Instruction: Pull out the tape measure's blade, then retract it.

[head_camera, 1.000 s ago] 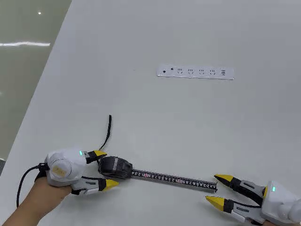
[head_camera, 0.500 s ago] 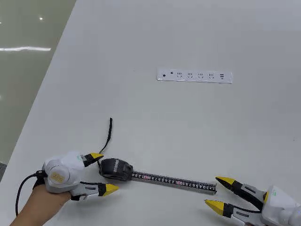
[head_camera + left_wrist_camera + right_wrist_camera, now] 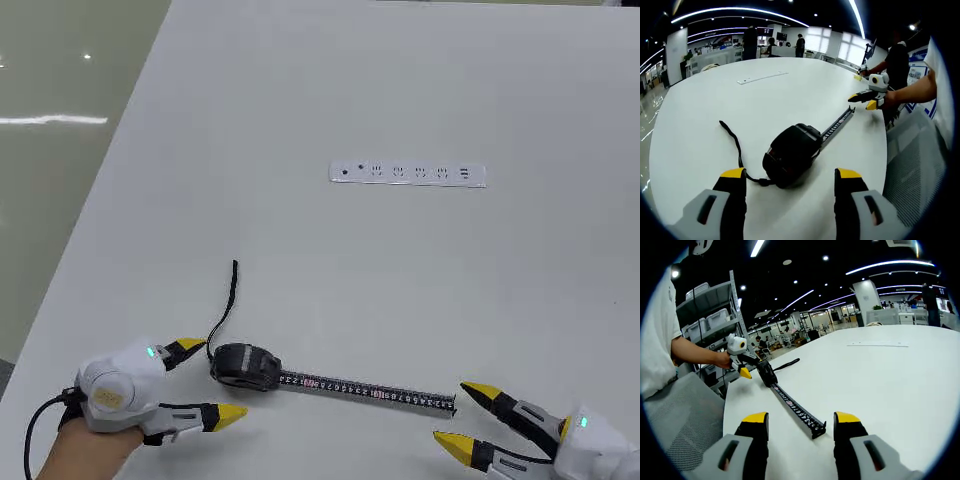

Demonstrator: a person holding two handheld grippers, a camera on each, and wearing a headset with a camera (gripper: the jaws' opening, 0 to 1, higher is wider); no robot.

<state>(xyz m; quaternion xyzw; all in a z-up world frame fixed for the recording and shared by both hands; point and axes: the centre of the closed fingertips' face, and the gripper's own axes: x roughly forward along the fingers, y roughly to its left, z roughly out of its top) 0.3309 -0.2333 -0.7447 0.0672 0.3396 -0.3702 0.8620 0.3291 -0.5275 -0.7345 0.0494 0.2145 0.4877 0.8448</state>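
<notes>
A black tape measure (image 3: 245, 365) lies on the white table (image 3: 400, 280), its blade (image 3: 365, 389) pulled out to the right and lying flat. The case (image 3: 790, 152) sits just ahead of my open left gripper (image 3: 205, 382), between the yellow tips without touching them, its wrist strap (image 3: 225, 300) trailing away. The blade's end hook (image 3: 818, 430) lies just in front of my open right gripper (image 3: 468, 417), nothing held. In the left gripper view, the left gripper (image 3: 790, 175) frames the case; in the right gripper view, the right gripper (image 3: 800, 418) frames the blade (image 3: 792, 407).
A white power strip (image 3: 407, 173) lies flat farther back on the table. The table's left edge (image 3: 100, 200) drops to a glossy floor. People, desks and shelving stand in the room beyond.
My left gripper has backed off the tape measure's case toward the lower left. The right gripper has drawn back a little from the blade's end. The head camera has shifted.
</notes>
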